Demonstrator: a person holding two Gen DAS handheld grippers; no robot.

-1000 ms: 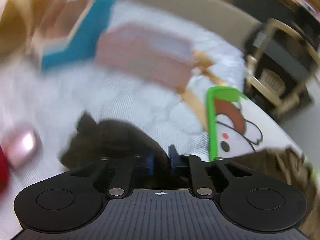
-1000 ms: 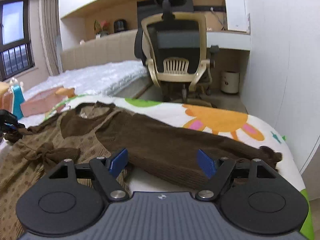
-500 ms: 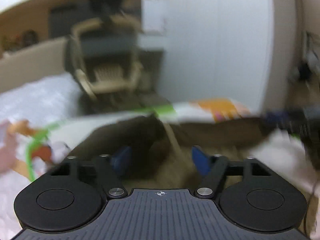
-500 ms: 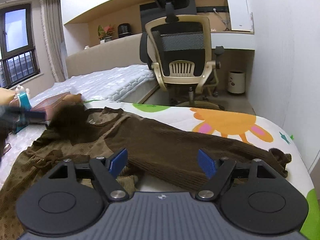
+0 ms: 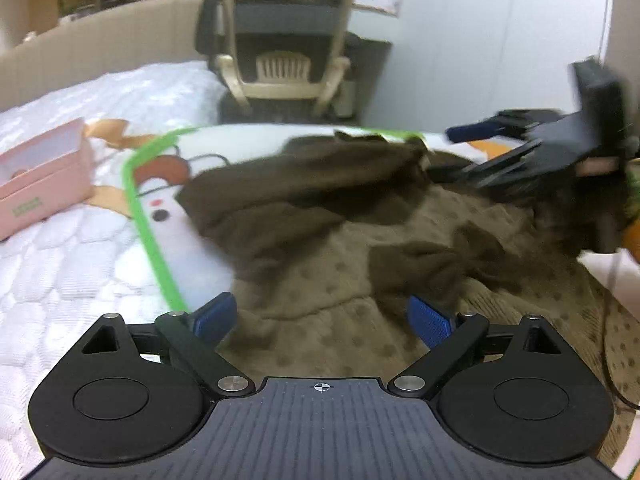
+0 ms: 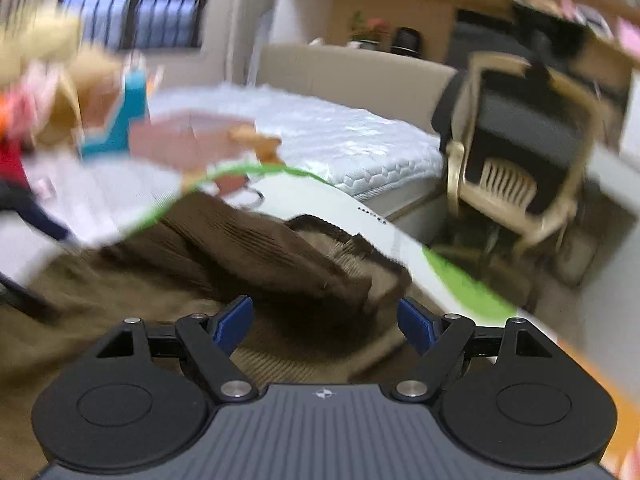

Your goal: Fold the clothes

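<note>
A brown knit garment [image 5: 360, 264] with a dotted tan body, a dark bow and dark ribbed sleeves lies spread on a white cartoon mat [image 5: 168, 208] with a green border. One dark sleeve [image 5: 304, 176] lies folded across its upper part. My left gripper [image 5: 322, 318] hovers open just above the dotted body, holding nothing. In the left wrist view my right gripper [image 5: 480, 148] shows at the right, over the garment's far side. In the right wrist view my right gripper [image 6: 326, 320] is open above the folded sleeve [image 6: 264, 248], nothing between its fingers.
A pink box [image 5: 40, 176] sits on the white quilted bed [image 5: 60, 280] to the left. A beige office chair [image 5: 284, 40] stands beyond the bed. Plush toys and a blue item [image 6: 120, 120] sit far left in the right wrist view.
My left gripper let go of the dark sleeve, opened and swung right over the garment's body. My right gripper moved over the garment and turned left; the sleeve now lies folded across.
</note>
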